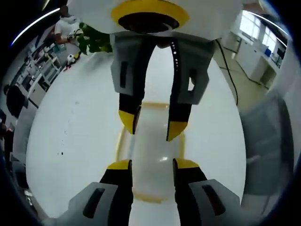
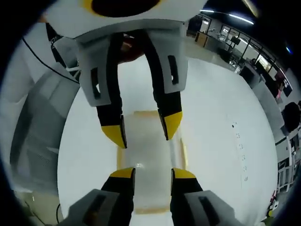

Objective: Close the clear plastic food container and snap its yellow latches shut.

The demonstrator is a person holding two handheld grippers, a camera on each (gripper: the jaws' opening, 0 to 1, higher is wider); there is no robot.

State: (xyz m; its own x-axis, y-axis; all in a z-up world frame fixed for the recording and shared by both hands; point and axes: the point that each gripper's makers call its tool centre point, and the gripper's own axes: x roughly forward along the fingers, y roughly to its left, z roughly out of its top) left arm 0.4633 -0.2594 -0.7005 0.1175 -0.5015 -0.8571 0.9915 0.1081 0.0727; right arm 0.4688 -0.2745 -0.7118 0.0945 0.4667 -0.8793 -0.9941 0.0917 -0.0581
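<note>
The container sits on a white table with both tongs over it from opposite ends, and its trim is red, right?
Not red: the container's trim is yellow, as the left gripper view shows. The rest holds: white table, left tongs and right tongs facing across it.

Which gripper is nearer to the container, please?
Neither clearly: the left gripper and right gripper face each other over the container, one at each end, jaws open. Contact cannot be told.
</note>
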